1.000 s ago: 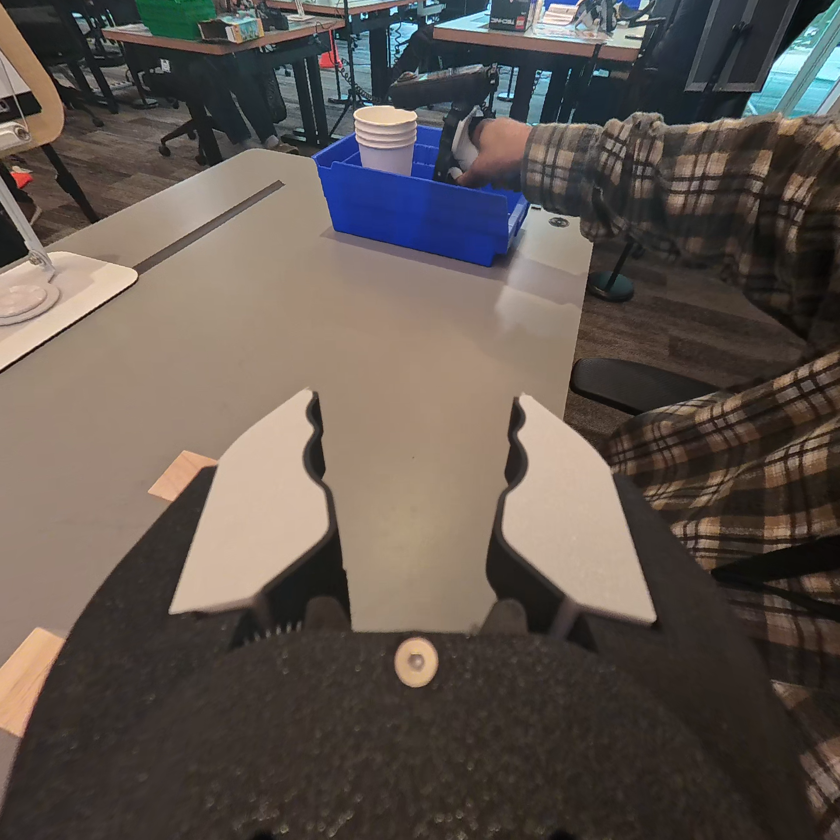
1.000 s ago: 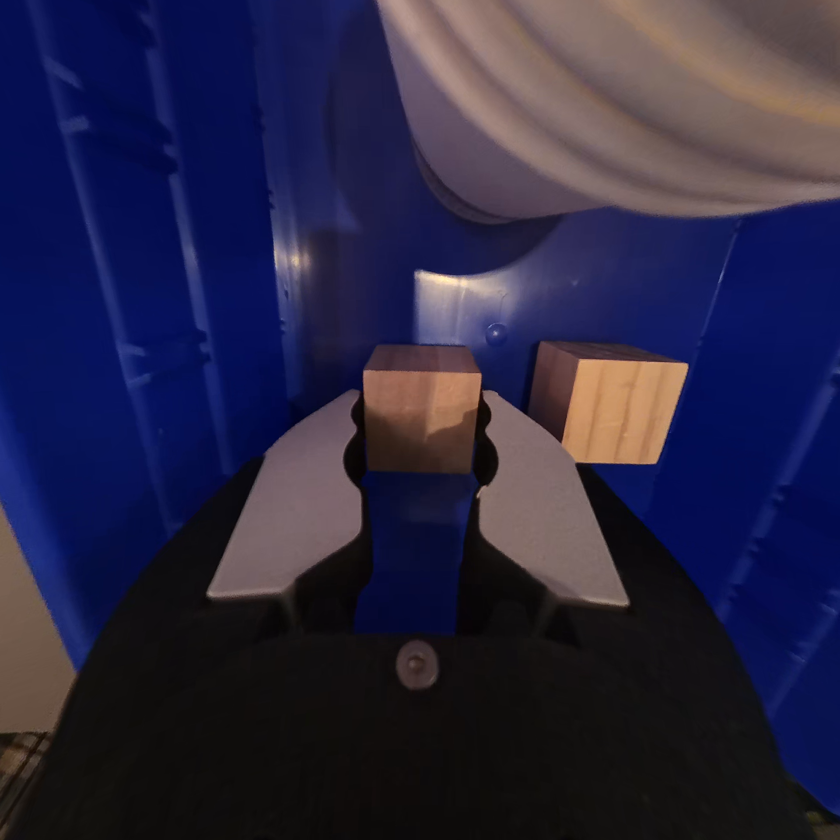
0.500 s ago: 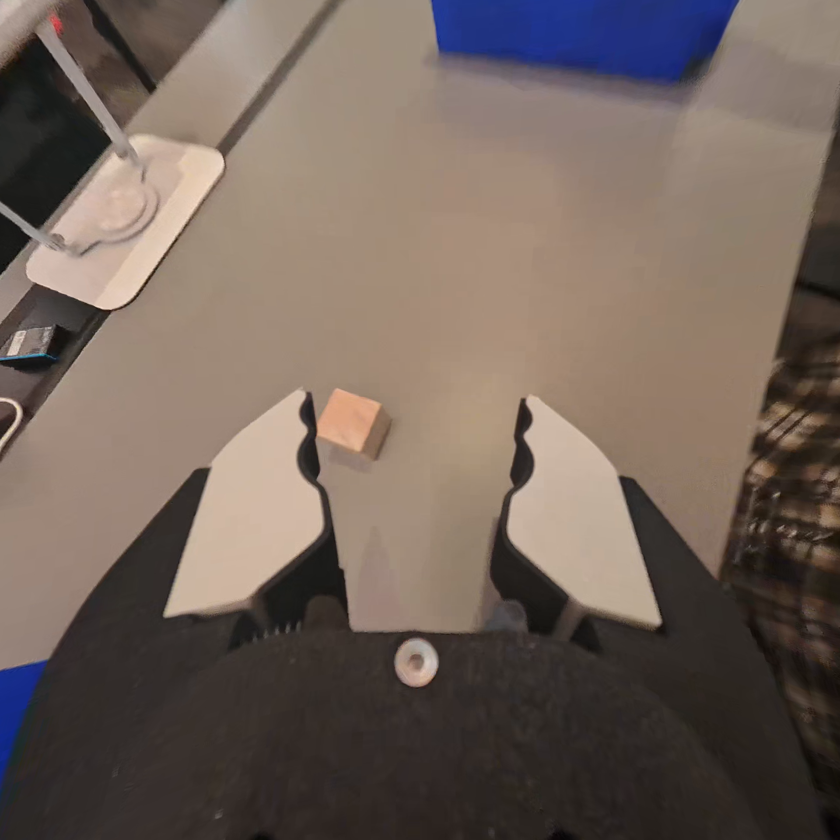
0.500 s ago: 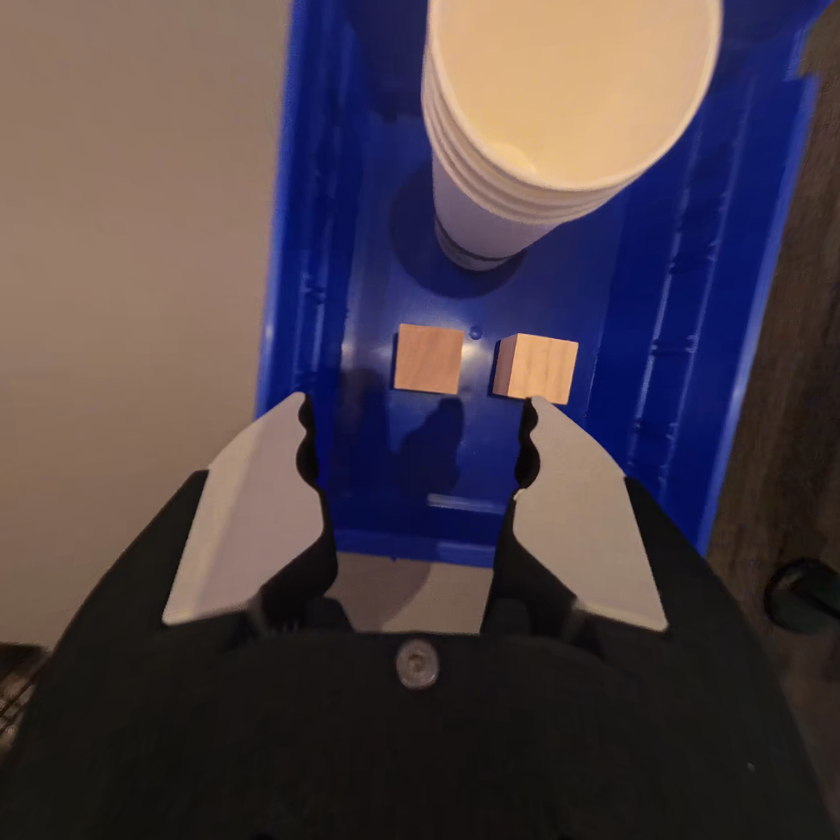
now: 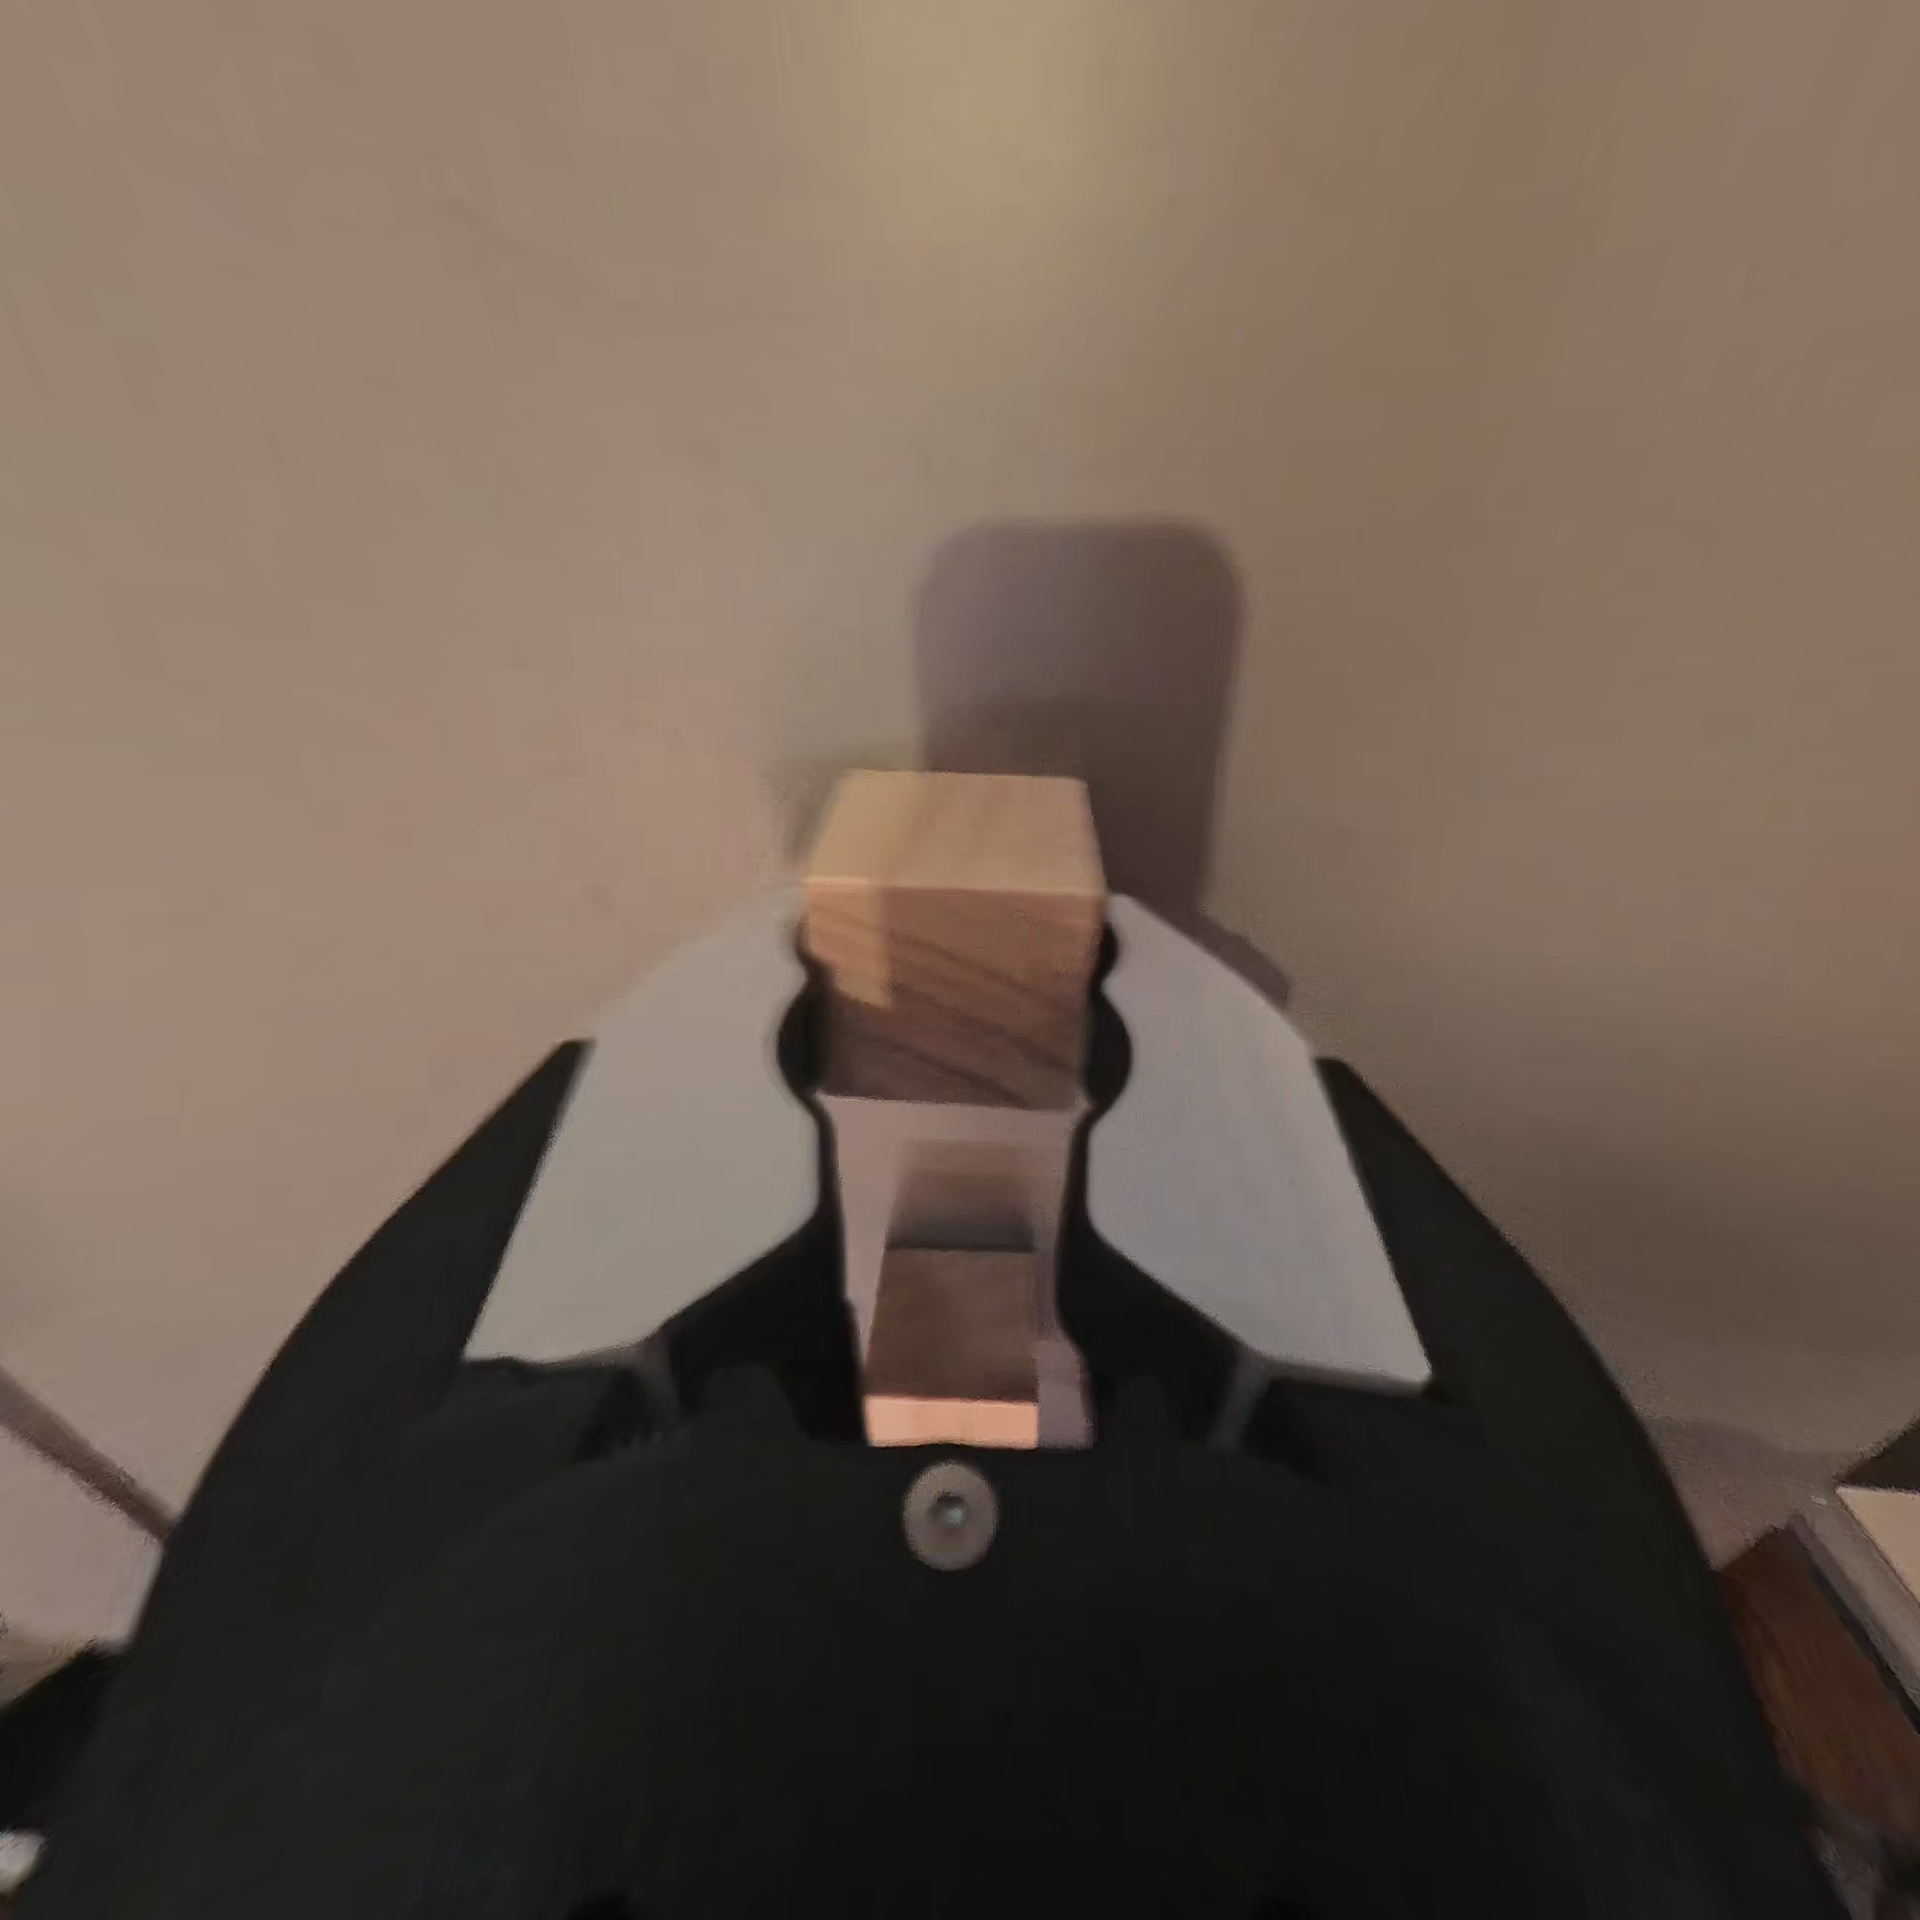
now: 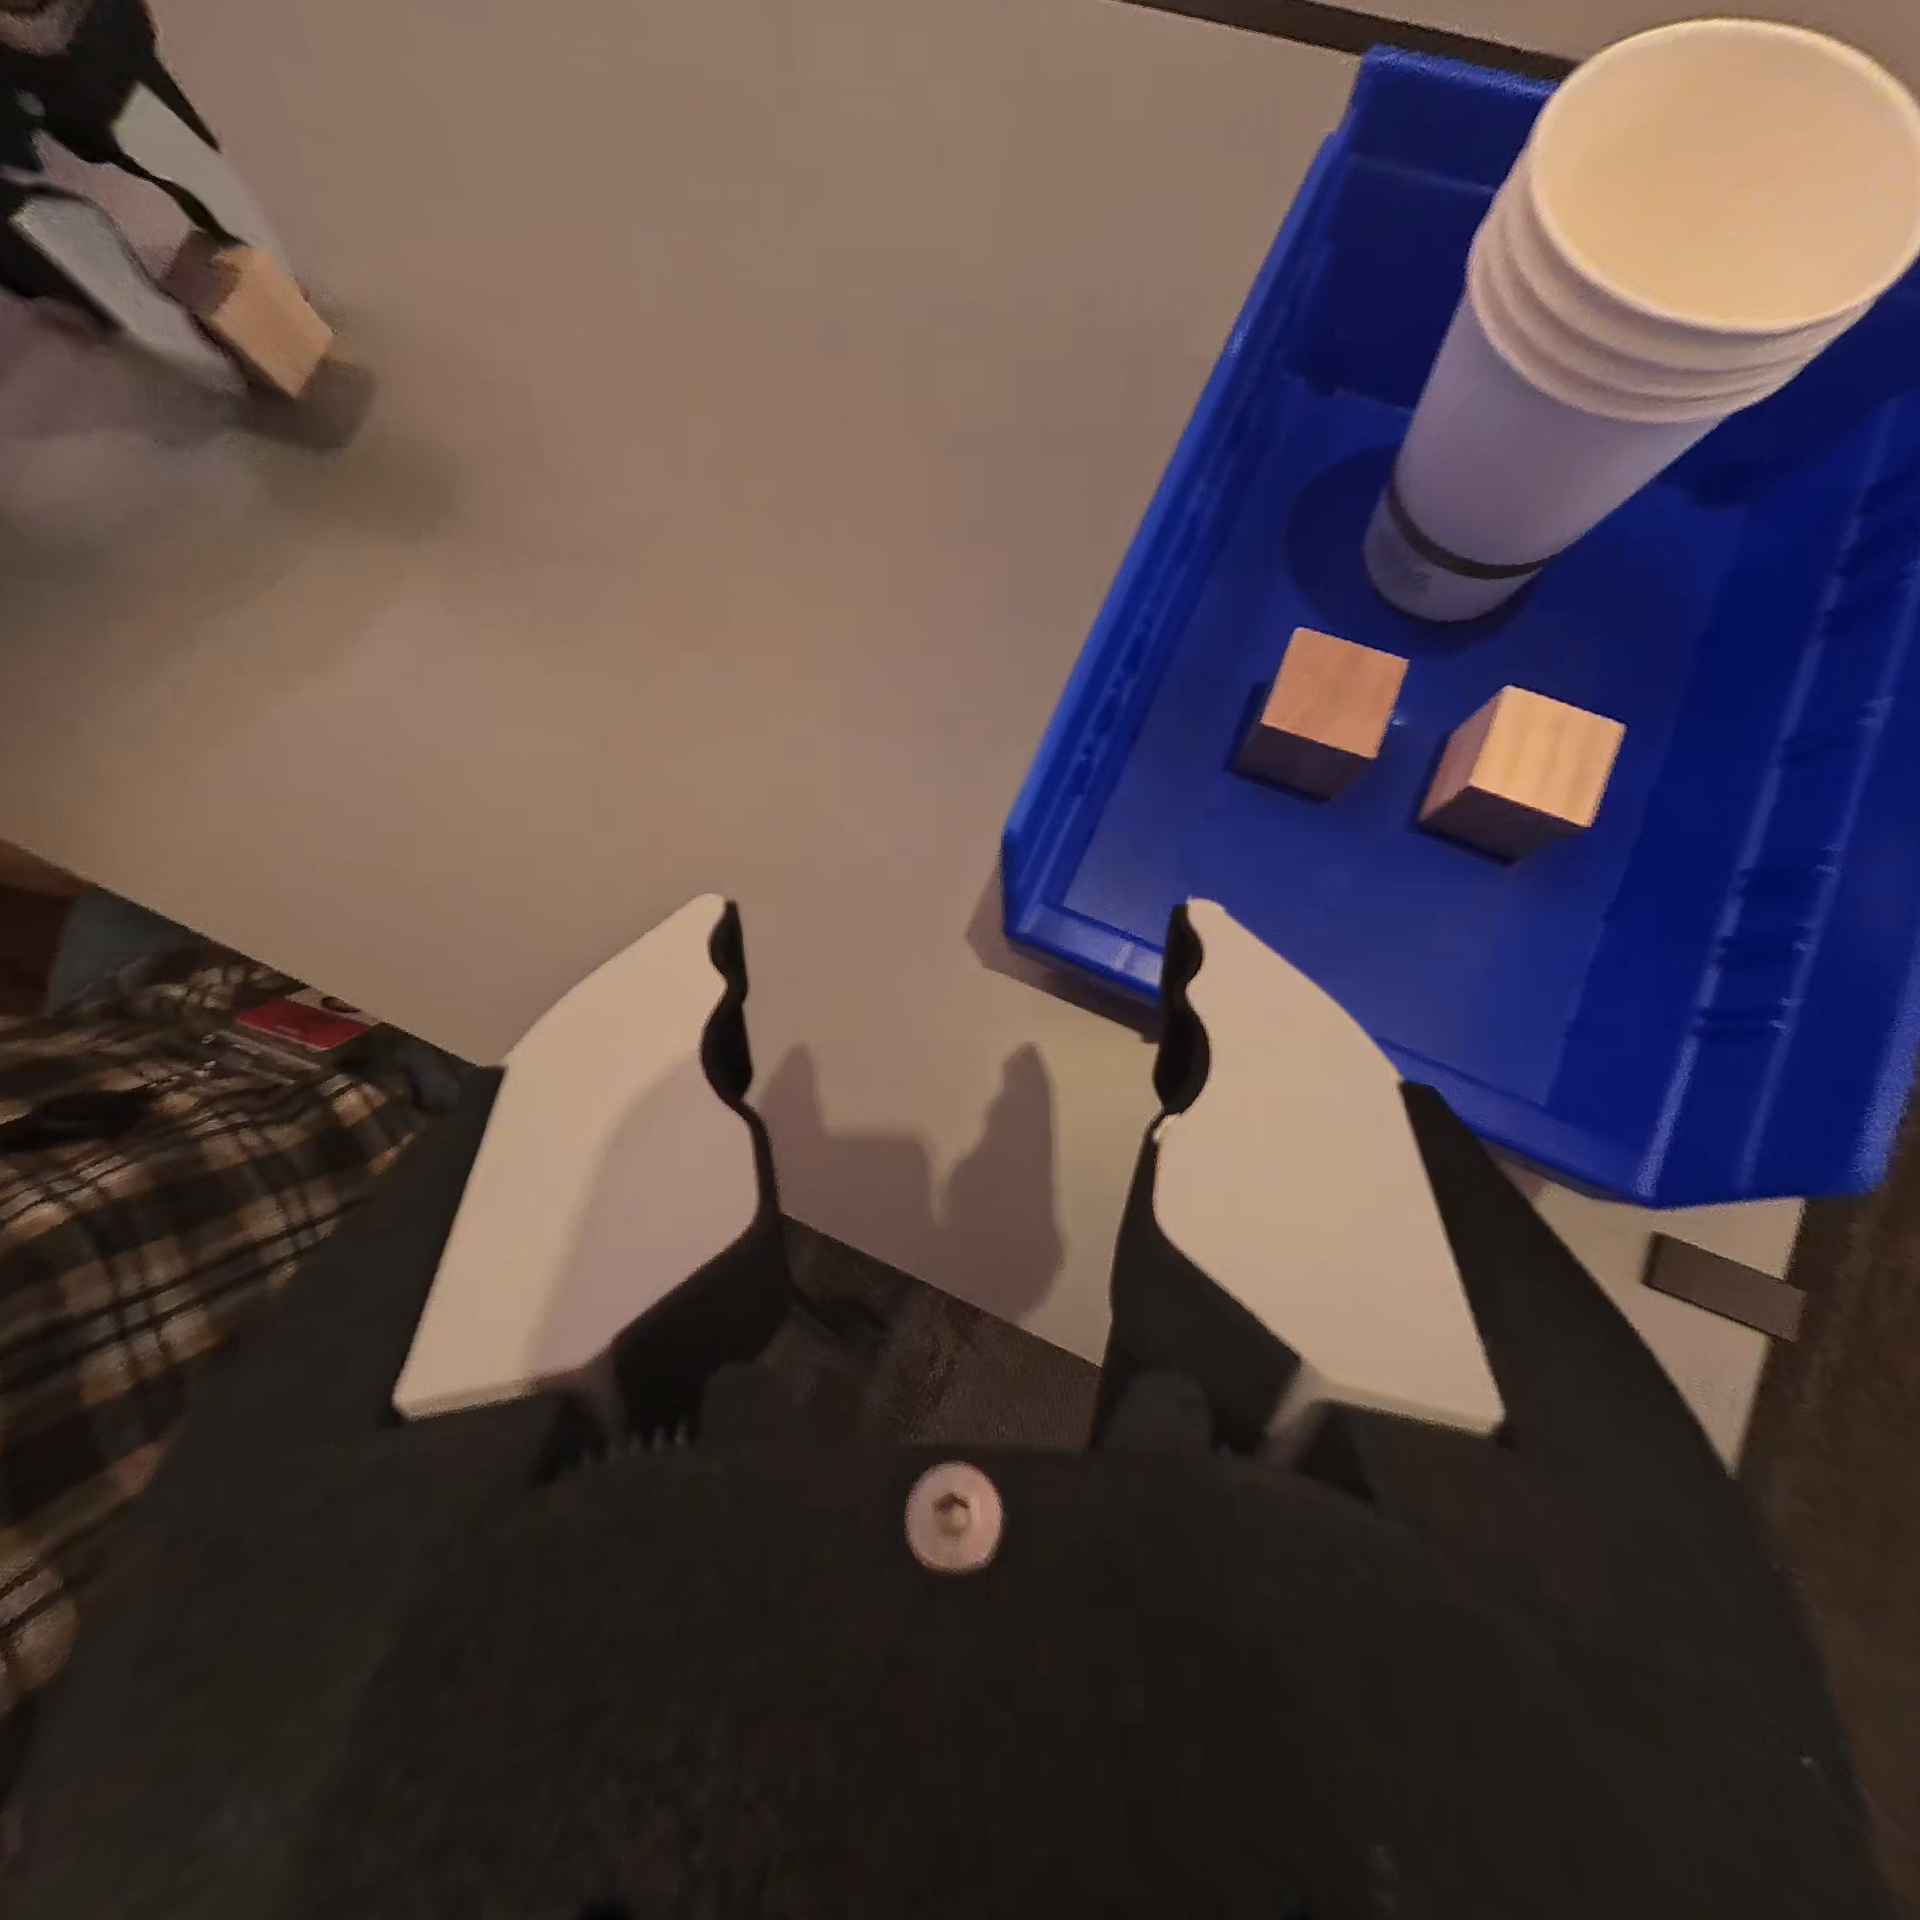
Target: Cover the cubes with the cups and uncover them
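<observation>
My left gripper (image 5: 951, 935) is shut on a light wooden cube (image 5: 951, 914), held at the fingertips close over the grey table (image 5: 520, 520). I cannot tell whether the cube touches the table. A second wooden piece (image 5: 951, 1340) shows in the gap behind it. The right wrist view shows this gripper (image 6: 223, 322) and its cube (image 6: 265, 322) far left. My right gripper (image 6: 956, 925) is open and empty over the table's near edge, just left of a blue bin (image 6: 1558, 1091). The bin holds a stack of white paper cups (image 6: 1662, 312) and two wooden cubes (image 6: 1325, 712) (image 6: 1522, 769).
A plaid sleeve (image 6: 156, 1143) lies at the left below the table's edge (image 6: 312, 997). A dark strip (image 6: 1714, 1288) sits on the table corner in front of the bin. Bare table (image 6: 727, 416) lies between the bin and the left gripper.
My left gripper came down over the cube on the table and shut on it. My right gripper let go of a cube in the bin, opened and drew back out of the bin.
</observation>
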Tool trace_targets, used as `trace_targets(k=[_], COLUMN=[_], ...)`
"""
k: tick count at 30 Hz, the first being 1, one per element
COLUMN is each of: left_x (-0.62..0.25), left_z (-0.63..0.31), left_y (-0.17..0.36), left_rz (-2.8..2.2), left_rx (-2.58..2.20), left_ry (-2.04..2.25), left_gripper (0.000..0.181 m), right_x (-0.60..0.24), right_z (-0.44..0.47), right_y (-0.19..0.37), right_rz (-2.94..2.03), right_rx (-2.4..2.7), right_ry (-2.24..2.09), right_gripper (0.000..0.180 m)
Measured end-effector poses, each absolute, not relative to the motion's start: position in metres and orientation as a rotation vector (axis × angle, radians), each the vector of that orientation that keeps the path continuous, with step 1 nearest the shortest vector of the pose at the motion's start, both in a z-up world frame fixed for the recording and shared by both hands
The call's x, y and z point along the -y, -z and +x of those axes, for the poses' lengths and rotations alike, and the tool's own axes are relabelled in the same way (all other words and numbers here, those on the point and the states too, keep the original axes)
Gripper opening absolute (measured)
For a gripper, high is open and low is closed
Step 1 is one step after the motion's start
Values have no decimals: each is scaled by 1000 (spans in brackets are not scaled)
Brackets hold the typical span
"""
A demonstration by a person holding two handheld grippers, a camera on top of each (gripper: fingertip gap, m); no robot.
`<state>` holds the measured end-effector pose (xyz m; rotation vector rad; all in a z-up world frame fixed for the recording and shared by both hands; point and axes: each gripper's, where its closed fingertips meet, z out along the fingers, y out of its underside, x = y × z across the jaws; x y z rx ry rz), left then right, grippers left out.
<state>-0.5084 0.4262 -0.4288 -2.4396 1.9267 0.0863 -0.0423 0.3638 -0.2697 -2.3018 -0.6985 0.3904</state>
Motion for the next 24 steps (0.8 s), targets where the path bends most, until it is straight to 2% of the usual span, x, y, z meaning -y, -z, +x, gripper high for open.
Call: trace_targets(k=[8,14,18,24], left_x=[-434,-420,-388,-359], left_z=[-498,-433,-377,-335], left_y=[402,330,292,265], left_rz=[-2443,-2199,-1943,-1732], left_rx=[-1689,-1389,-1349,-1307], left_ry=[112,591,847,955], left_gripper=[44,44,44,44], right_x=[-350,-356,-358,-360], right_z=[-124,-210,-265,-311], right_y=[286,281,274,252], right_rz=[-2130,-1825,-1651,-1551], right_rx=[871,1082,1336,1388], right_ry=[-617,-815,-933,-1175], right_gripper=[68,69,73,58])
